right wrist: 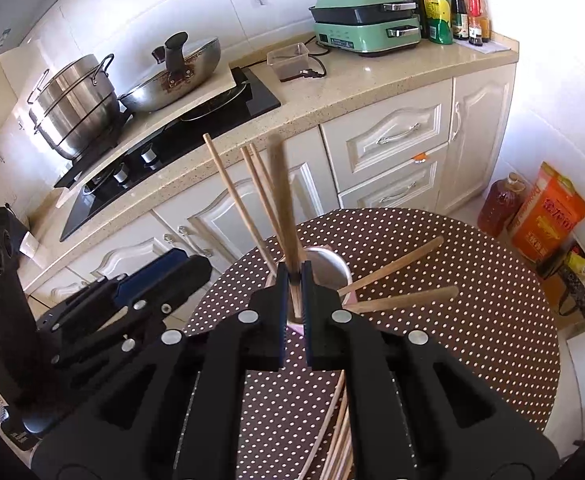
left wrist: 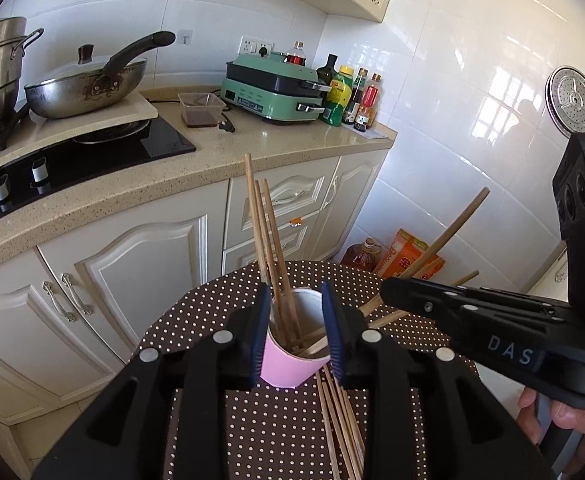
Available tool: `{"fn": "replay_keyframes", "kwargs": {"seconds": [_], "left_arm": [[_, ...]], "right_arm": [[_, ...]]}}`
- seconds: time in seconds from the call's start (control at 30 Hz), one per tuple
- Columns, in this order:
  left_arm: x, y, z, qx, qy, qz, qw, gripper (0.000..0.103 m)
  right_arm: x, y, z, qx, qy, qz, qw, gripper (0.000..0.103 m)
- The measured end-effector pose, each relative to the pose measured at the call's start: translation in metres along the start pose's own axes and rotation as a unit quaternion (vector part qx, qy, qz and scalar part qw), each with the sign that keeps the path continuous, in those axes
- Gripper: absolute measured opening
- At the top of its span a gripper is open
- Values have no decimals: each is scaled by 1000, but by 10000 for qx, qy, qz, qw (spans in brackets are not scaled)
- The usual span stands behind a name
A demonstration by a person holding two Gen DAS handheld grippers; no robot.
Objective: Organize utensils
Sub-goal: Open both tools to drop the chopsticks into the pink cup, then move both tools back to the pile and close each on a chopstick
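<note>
left hand-held gripper (left wrist: 297, 322): released, straddling pink cup (left wrist: 288, 368) to steady it | right hand-held gripper (right wrist: 293, 280): grasping chopstick (right wrist: 282, 200), lowering it into cup

Bright daylight in my kitchen, both views sharp but bent by the fisheye.

Window light glares off the white wall tiles (left wrist: 504, 96) to my right and washes out the far-right edge in my right view. The counter (right wrist: 372, 76) bows into a curve, and black vignette fills every corner. The chopstick (right wrist: 282, 200) nearest my right lens is smeared and soft, the others crisp. My black fingers (left wrist: 334, 320) lose detail in shade; the tablecloth (right wrist: 452, 320) carries soft shadows.
</note>
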State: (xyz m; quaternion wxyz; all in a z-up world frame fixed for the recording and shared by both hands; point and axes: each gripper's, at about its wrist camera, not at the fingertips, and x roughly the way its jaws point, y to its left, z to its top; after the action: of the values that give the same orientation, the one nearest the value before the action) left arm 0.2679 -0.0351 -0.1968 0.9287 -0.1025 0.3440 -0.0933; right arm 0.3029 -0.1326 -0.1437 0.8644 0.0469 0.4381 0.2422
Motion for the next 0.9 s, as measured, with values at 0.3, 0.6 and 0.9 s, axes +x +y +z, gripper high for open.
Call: {"fn": "replay_keyframes", "kwargs": {"seconds": [0.3, 0.6, 0.9], "left_arm": [[2, 0, -3, -144, 275, -186, 9993, 27], [0, -7, -2, -18, 303, -277, 9992, 28], [6, -6, -24, -44, 743, -416, 9964, 30]], "right_arm": [[-14, -4, -7, 223, -70, 14, 9997, 23], [-30, -10, -9, 371, -205, -49, 9991, 28], [-63, -26, -38, 457, -215, -127, 9986, 28]]}}
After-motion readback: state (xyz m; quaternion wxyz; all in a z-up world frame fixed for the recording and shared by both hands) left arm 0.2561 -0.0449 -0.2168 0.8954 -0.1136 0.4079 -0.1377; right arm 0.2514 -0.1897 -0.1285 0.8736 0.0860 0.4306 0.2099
